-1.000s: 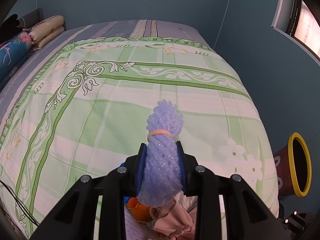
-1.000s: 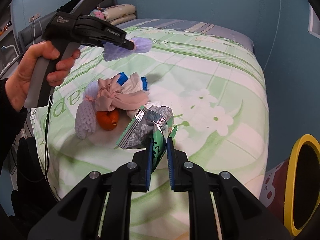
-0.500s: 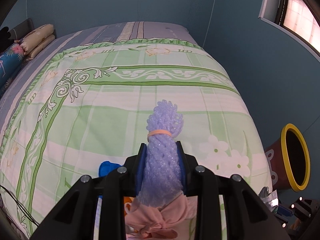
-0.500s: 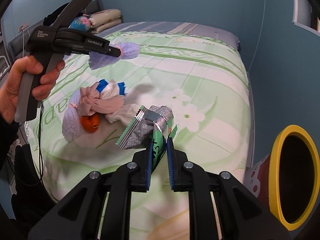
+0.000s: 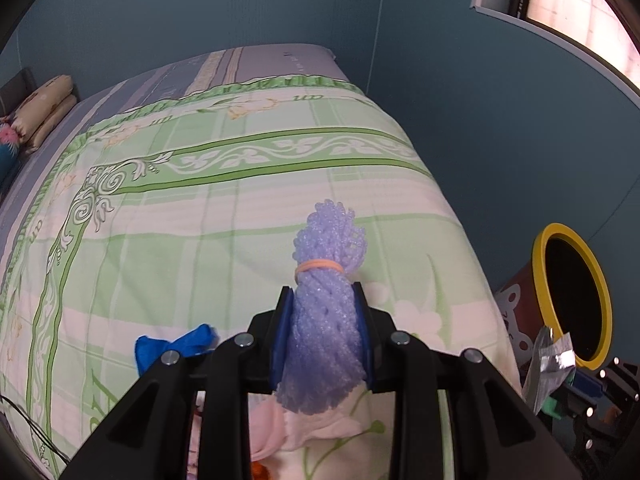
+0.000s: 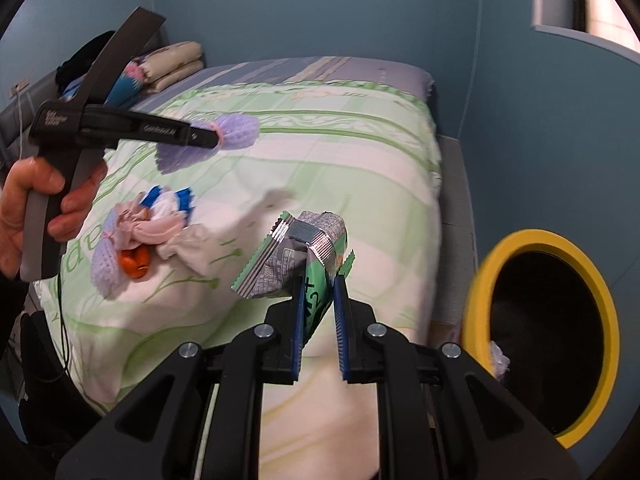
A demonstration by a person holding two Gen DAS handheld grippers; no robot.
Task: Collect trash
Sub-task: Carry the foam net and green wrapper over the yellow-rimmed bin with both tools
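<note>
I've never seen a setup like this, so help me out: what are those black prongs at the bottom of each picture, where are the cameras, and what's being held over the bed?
There is no robot here. A person holds a pistol-grip gripper in each hand, and each carries a wide-angle camera looking forward along its two fingers; the black prongs are those fingers.

The left camera shows the left gripper shut on a purple foam fruit net tied with a rubber band. The right camera shows the right gripper shut on a crumpled green and silver snack wrapper, and also the person's hand with the other gripper.

Both hang over a bed with a green floral quilt. Left on it is a small pile: cloth scraps, another foam net and something orange. Beside the bed stands a bin with a yellow rim, likely the destination for the trash.
</note>
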